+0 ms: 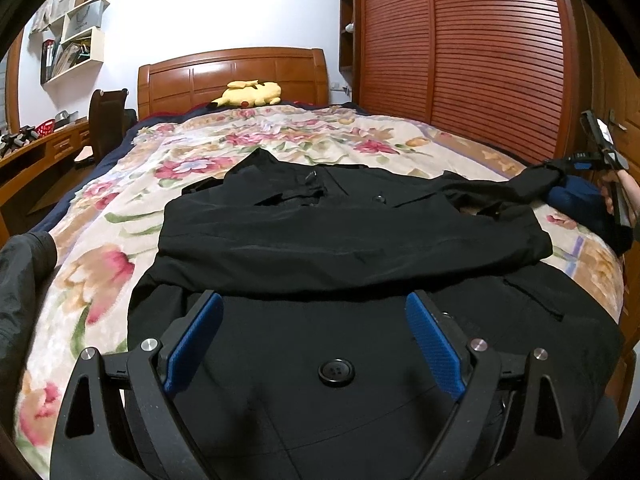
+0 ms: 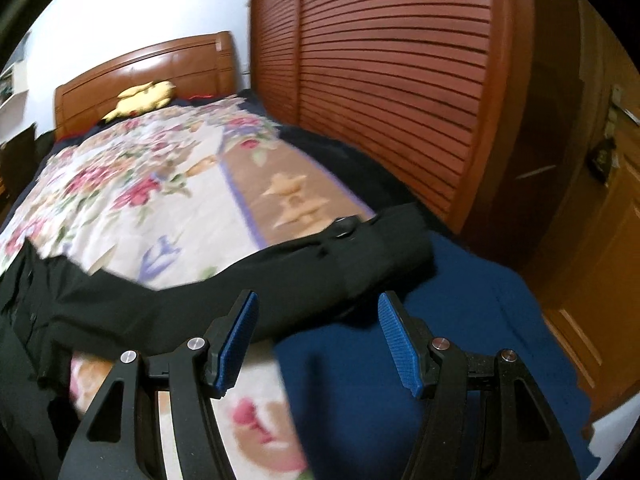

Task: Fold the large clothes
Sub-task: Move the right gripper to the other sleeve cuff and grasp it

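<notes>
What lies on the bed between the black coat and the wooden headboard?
In the left wrist view, bare flowered quilt runs from the black coat up to a yellow plush toy lying at the wooden headboard.

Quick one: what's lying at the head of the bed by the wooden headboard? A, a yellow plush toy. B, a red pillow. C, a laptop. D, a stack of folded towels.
A: a yellow plush toy lies against the wooden headboard, beyond the black coat spread on the floral bedspread.
</notes>
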A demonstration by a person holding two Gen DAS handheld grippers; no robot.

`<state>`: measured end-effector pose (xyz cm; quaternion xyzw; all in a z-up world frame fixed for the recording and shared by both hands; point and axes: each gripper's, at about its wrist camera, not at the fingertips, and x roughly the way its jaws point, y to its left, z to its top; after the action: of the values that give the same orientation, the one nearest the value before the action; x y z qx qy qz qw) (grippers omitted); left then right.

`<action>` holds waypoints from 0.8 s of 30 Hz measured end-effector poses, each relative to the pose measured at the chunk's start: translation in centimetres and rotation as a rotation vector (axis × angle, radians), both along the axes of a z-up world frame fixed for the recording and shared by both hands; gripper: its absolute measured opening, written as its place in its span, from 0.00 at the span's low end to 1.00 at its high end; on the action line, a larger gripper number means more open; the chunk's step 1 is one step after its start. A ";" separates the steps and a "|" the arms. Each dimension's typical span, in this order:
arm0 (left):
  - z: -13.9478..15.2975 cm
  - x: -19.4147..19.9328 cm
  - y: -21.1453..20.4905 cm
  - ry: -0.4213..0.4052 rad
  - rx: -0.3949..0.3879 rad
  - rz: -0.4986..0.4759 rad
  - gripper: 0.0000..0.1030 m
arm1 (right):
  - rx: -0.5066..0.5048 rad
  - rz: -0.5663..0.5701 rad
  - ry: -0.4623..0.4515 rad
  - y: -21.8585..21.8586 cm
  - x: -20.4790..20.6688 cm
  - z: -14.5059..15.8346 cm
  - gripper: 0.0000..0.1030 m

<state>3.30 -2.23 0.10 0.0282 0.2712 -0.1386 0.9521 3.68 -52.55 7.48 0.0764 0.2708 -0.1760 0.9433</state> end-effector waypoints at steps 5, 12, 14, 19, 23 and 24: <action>-0.3 0.2 -0.2 0.012 0.010 -0.004 0.90 | 0.022 -0.072 0.036 -1.7 1.4 0.1 0.62; -0.6 0.2 -0.3 0.024 0.018 -0.007 0.90 | 0.112 -0.113 0.059 -2.6 3.0 -0.8 0.62; -0.6 0.3 -0.4 0.027 0.017 -0.006 0.90 | 0.119 -0.102 0.069 -2.5 3.7 -0.9 0.62; -0.6 0.4 -0.5 0.031 0.020 -0.003 0.90 | 0.091 -0.084 0.101 -1.3 5.5 -1.6 0.51; -0.7 0.5 -0.5 0.034 0.024 -0.004 0.90 | 0.064 -0.079 0.113 -1.4 6.6 -1.7 0.10; -0.7 0.6 -0.5 0.037 0.025 -0.005 0.90 | 0.053 -0.066 0.088 -0.9 6.4 -1.3 0.09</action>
<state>3.85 -2.74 -0.63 0.0382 0.2904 -0.1379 0.9461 10.08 -53.44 6.21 0.1024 0.3139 -0.2031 0.9218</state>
